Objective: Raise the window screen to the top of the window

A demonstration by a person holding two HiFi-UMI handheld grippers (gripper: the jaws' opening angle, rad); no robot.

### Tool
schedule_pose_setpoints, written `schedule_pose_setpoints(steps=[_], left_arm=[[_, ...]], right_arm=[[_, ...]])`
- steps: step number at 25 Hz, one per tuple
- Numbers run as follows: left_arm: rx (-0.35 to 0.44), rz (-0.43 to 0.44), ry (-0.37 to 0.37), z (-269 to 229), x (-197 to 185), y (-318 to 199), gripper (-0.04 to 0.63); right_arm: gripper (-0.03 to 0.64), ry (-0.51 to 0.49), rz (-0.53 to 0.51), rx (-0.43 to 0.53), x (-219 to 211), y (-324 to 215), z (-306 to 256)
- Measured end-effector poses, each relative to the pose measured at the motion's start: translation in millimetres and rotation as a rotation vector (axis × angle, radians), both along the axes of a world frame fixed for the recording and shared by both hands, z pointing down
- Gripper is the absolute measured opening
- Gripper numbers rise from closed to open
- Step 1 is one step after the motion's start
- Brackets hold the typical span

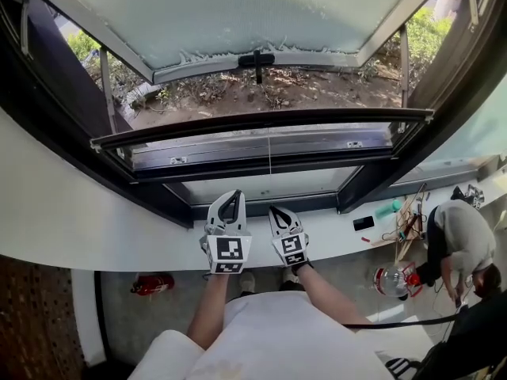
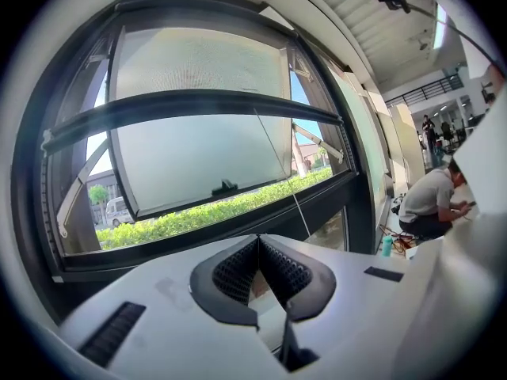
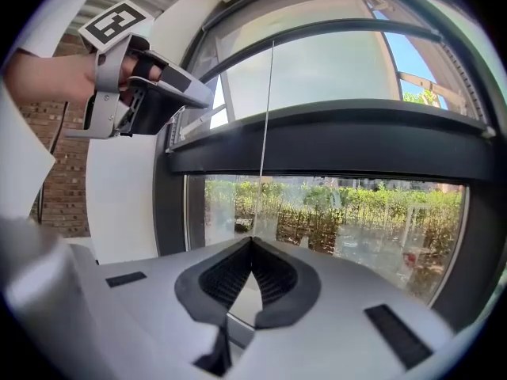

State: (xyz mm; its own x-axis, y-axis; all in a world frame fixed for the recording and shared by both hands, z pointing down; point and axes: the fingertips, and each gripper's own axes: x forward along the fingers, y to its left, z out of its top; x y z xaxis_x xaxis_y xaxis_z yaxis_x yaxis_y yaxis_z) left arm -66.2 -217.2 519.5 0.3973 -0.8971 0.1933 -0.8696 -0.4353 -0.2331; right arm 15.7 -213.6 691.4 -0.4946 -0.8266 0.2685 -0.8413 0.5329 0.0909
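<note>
the window screen, a dark bar, sits level mid-window, cord hanging.

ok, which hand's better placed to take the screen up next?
Right, I'd say. The right tool is shut with the cord running straight into its tips, up to the screen bar. The left tool is shut empty, cord passing beside it.
</note>
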Motion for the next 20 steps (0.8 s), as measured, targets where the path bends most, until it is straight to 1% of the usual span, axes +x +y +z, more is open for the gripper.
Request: schedule_pose_setpoints(steps=[4,11,20], left_arm=[[-0.004,0.013,0.051,-3,7,-2,0.006],[-0.01,0.017,0.099,-5,11,-5,0.006],[-0.021,0.011,0.129,-4,11,-7,0.005]], right_arm=[[0.002,-0.006,0.004,0.028,0,-4,-12],[0.003,-0.005,0.007,0.049,4,-8,-22],[0.002,-0.032,0.015,0.109,6,-14,-47]])
